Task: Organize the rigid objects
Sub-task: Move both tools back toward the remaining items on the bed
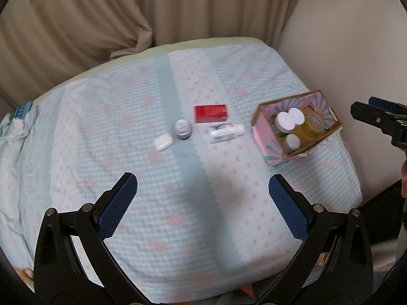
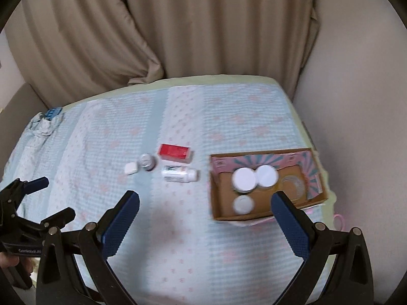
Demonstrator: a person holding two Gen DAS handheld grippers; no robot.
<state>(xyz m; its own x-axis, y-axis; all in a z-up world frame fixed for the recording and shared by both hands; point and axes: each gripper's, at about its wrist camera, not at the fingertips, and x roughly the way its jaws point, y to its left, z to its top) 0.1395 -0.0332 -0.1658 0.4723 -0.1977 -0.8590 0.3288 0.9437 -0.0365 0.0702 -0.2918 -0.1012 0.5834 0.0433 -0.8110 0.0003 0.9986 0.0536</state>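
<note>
Beige pleated curtains hang behind a bed spread with a pale blue-and-pink checked quilt. The open cardboard box with pink patterned sides sits at the quilt's right edge, holding white-lidded jars. Left of the box lie a red rectangular carton, a white plastic bottle, a round silver tin and a small white case. The left gripper and right gripper both hover spread wide, holding nothing.

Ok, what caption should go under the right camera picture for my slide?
Open right tongs hover over a blue checked blanket, between four loose toiletries and a cardboard box of jars.
</note>
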